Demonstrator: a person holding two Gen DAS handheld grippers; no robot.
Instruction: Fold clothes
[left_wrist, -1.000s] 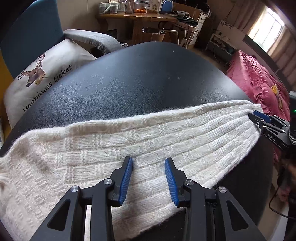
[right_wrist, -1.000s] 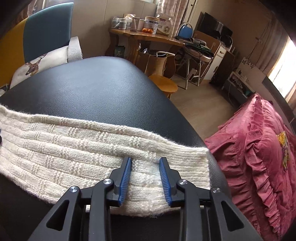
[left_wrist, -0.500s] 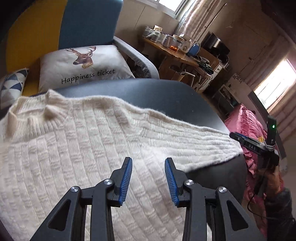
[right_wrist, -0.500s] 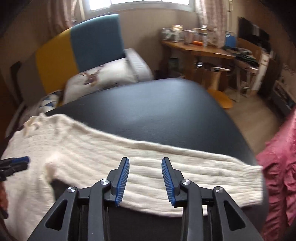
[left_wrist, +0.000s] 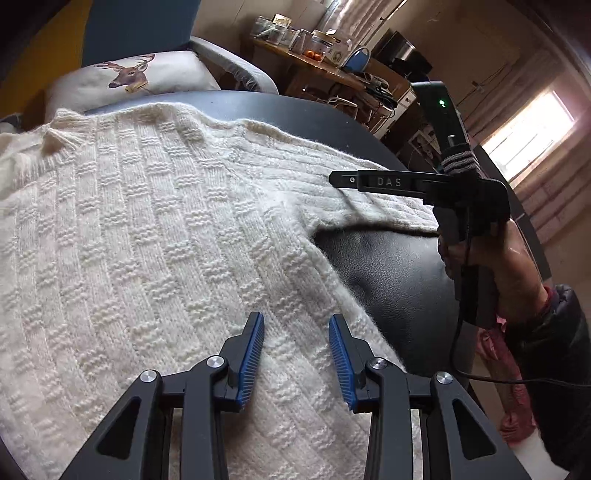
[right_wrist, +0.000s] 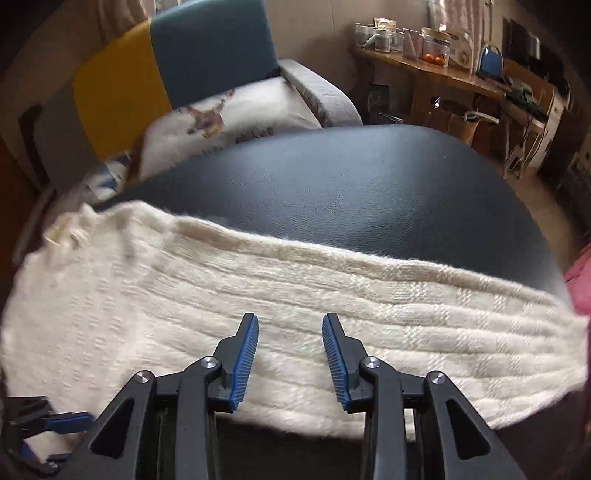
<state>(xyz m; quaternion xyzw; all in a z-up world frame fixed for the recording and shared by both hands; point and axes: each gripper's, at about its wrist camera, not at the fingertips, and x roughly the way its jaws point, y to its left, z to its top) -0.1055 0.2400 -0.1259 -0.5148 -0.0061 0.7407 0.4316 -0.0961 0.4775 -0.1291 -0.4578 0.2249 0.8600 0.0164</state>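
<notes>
Black table (right_wrist: 369, 177) carries the cream sweater (left_wrist: 147, 229), body spread flat at the left, one sleeve (right_wrist: 406, 317) stretched out rightward along the near edge. My left gripper (left_wrist: 296, 354) hangs over the sweater body, jaws spread, holding nothing. My right gripper (right_wrist: 290, 354) hangs over the sleeve, jaws spread too.

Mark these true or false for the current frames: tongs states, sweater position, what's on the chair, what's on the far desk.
1. The left tongs are shut on the sweater. False: open, holding nothing.
2. The right tongs are open above the sleeve. True.
3. The sweater is red. False: cream knit.
4. A deer-print pillow lies on the chair. True.
5. The sweater lies on a black leather surface. True.
6. The wooden desk is bare. False: it holds jars and oranges.
</notes>
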